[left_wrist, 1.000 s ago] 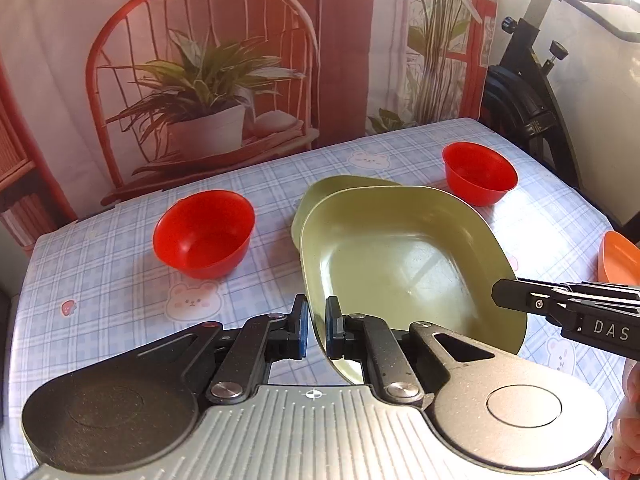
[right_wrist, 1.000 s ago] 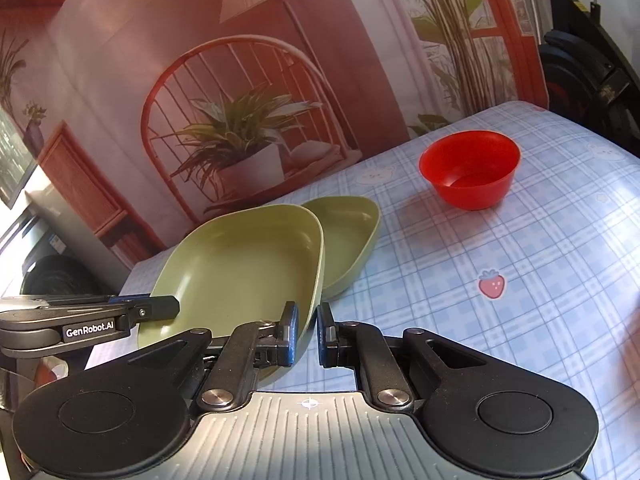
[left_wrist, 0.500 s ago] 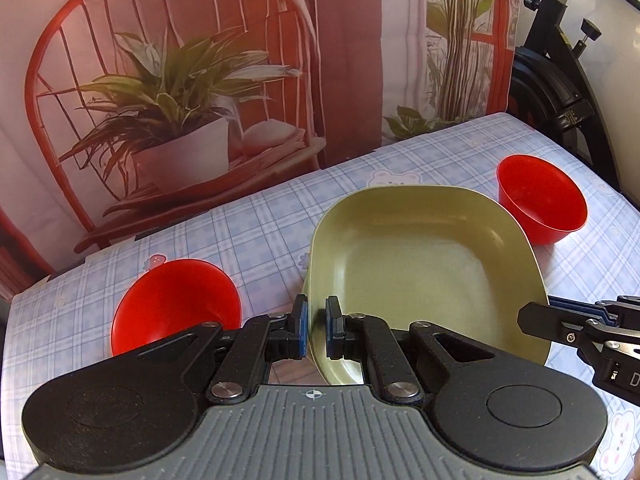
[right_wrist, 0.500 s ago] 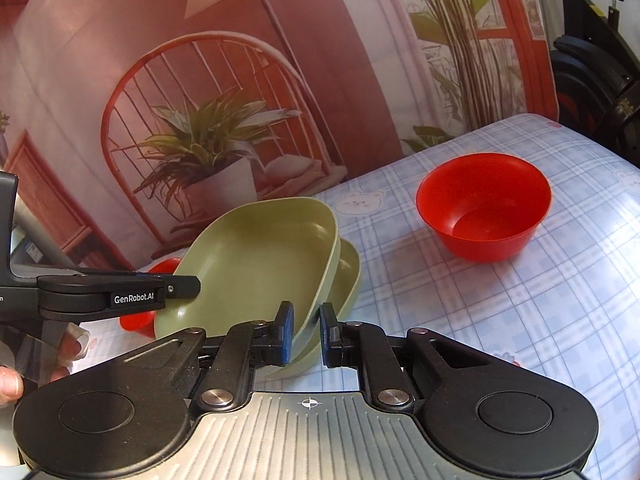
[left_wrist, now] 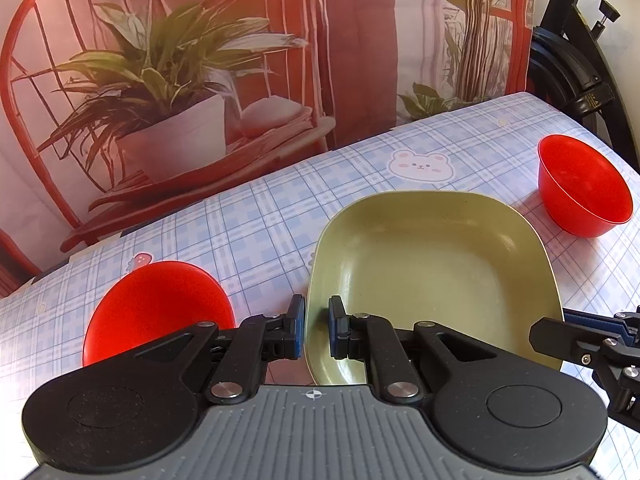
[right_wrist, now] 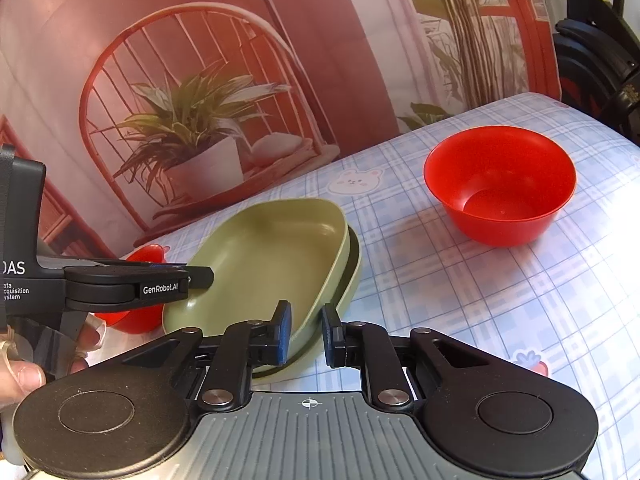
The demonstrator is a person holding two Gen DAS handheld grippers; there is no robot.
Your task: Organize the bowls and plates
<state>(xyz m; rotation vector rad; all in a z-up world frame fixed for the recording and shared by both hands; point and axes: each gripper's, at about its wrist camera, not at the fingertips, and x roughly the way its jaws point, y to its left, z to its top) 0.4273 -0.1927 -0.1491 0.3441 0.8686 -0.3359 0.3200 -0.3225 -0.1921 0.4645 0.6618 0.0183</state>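
Note:
A green square plate [left_wrist: 432, 280] lies stacked on a second green plate, whose rim [right_wrist: 354, 268] shows under it in the right wrist view. My left gripper [left_wrist: 316, 328] pinches the top plate's near left rim. My right gripper [right_wrist: 304, 334] straddles the top plate [right_wrist: 272, 260] at its near right rim, jaws slightly parted. One red bowl [left_wrist: 160, 312] sits left of the plates and another red bowl [left_wrist: 582, 188] sits to the right; the latter also shows in the right wrist view [right_wrist: 500, 184].
The table [left_wrist: 260, 208] has a blue checked cloth with bear prints. A printed backdrop [left_wrist: 180, 80] hangs along the far edge. A black exercise bike [left_wrist: 572, 60] stands past the table's right corner. The right gripper's arm [left_wrist: 592, 340] reaches in at the plate's right side.
Both grippers carried the top green plate forward and lowered it onto the second green plate. The right jaws have parted a little on the rim.

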